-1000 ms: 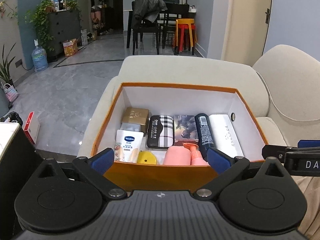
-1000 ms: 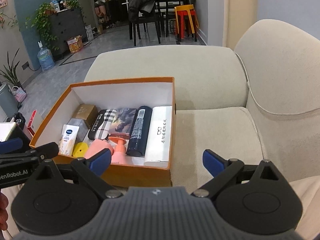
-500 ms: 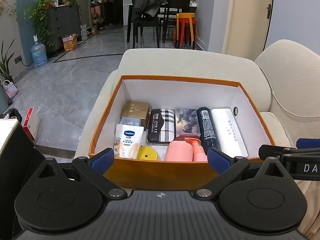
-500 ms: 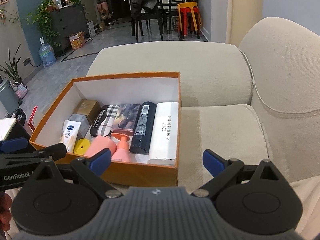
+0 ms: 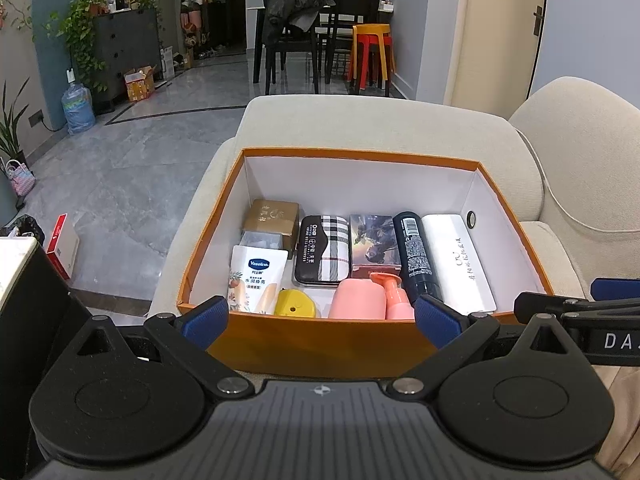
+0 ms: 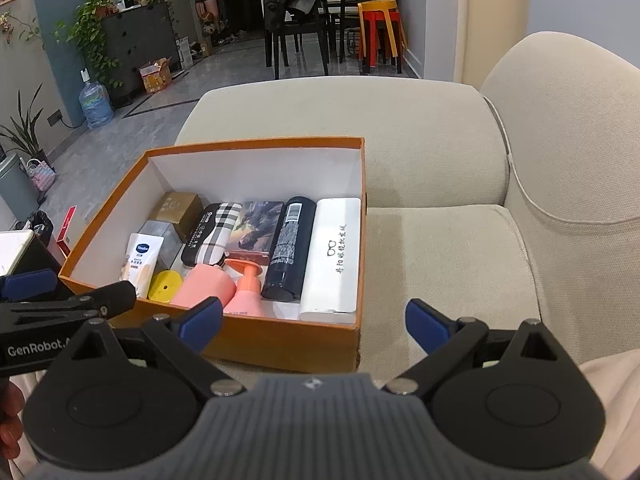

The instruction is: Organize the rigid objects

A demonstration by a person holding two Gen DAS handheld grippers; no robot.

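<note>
An orange box (image 5: 320, 346) (image 6: 280, 344) with a white inside sits on a beige sofa. It holds a Vaseline tube (image 5: 256, 276), a gold box (image 5: 272, 216), a plaid case (image 5: 322, 252), a picture box (image 5: 374, 244), a black bottle (image 5: 416, 256), a long white case (image 5: 456, 260), a pink pump bottle (image 5: 368, 298) and a yellow round thing (image 5: 296, 307). My left gripper (image 5: 320, 316) is open and empty at the box's near wall. My right gripper (image 6: 314, 318) is open and empty, over the box's near right corner.
The sofa seat (image 6: 448, 264) lies right of the box, with its backrest (image 6: 360, 120) behind and an armrest (image 6: 580, 140) to the right. Beyond is a grey tiled floor (image 5: 120, 168), a dining table with chairs (image 5: 304, 40) and coloured stools (image 5: 372, 52).
Both grippers have risen and tipped so the box shows lower and fuller in view. Nothing in the box has moved. Both grippers stay open.
</note>
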